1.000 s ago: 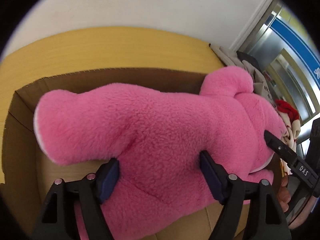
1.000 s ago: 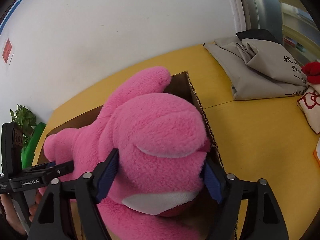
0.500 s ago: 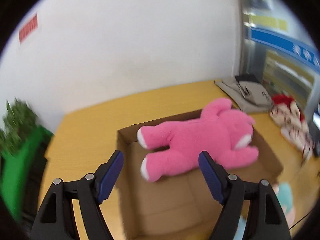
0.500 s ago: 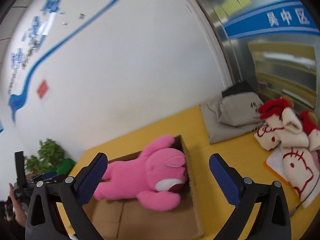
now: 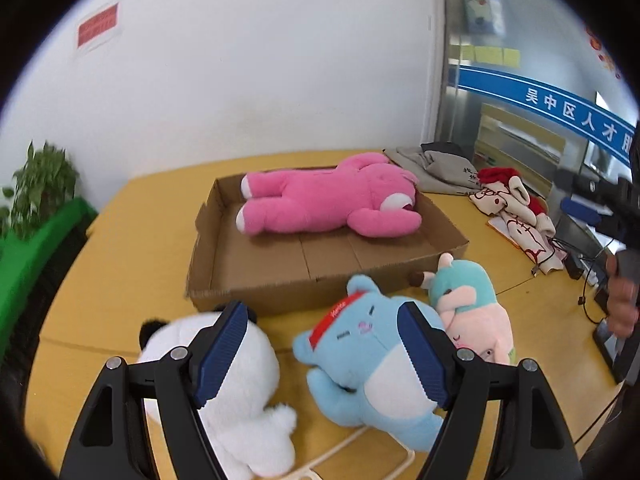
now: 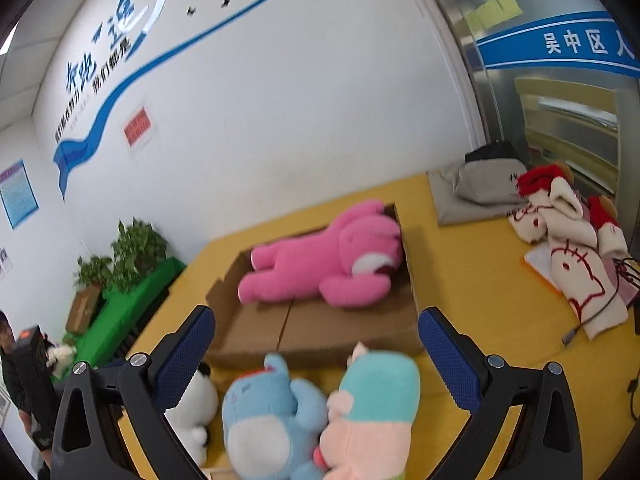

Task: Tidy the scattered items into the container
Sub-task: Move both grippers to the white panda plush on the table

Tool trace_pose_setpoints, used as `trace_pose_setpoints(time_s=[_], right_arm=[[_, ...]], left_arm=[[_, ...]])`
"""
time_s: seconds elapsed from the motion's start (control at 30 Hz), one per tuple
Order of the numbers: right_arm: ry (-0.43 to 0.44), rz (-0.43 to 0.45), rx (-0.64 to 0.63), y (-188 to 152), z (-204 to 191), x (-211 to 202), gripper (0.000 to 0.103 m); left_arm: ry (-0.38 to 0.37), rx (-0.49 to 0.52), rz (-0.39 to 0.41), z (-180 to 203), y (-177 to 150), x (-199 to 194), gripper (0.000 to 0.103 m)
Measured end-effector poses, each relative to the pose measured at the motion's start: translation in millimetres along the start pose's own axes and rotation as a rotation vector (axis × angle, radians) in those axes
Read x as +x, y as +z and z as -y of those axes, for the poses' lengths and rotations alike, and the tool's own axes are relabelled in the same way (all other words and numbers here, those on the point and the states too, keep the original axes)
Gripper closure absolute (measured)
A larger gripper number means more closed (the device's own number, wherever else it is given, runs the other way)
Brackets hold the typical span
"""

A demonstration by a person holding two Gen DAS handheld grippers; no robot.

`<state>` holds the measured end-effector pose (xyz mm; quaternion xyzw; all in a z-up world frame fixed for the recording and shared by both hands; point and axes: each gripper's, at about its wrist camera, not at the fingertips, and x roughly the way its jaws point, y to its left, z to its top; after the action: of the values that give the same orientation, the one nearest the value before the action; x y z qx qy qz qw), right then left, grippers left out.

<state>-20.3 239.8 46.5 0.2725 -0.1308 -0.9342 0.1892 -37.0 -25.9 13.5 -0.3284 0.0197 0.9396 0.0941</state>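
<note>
A pink plush bear (image 5: 332,200) (image 6: 324,264) lies on its side in the shallow cardboard box (image 5: 280,280) (image 6: 320,340) on the yellow table. In front of the box lie a white panda plush (image 5: 236,392) (image 6: 192,408), a blue plush (image 5: 368,360) (image 6: 272,416) and a teal-and-pink plush (image 5: 472,308) (image 6: 372,404). My left gripper (image 5: 324,352) is open and empty, held above the panda and the blue plush. My right gripper (image 6: 316,360) is open and empty above the blue and teal-and-pink plush.
Folded grey cloth (image 5: 436,168) (image 6: 476,188) lies at the table's far right. Red-and-cream plush items (image 5: 512,204) (image 6: 568,232) and cables (image 5: 580,272) lie right of the box. Potted plants (image 5: 40,188) (image 6: 128,256) on a green ledge stand left.
Both grippers let go of the pink bear, which now lies in the box, and pulled back and up. The three plush toys in front of the box have come into view.
</note>
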Motion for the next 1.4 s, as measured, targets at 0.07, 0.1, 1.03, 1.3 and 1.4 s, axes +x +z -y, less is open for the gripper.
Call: trace_pose_setpoints(time_s=[0.07,0.1,1.03,1.3,1.4], right_arm=[[-0.009,-0.033,-0.033,-14,-11,-1,0.0],[-0.011,-0.048,-0.044,-20,-15,0,0.0],[0.004,-0.263,-0.203,-92,-70,41,0.0],[0.132,-0.329,-0.313,-112,-123,86,0.0],[0.156,-0.356,-0.364,-121,-146,96,0.0]], left_arm=[[0.005,-0.016,-0.007,-4,-7,-5,0.025],[0.015,-0.025,-0.012,-7,-11,-9,0.025],[-0.069,-0.26,-0.088,-95,-78,-10,0.025],[-0.045,-0.317,-0.186,-130,-100,21,0.025],[-0.045,-0.335,-0.201,-138,-104,30,0.025]])
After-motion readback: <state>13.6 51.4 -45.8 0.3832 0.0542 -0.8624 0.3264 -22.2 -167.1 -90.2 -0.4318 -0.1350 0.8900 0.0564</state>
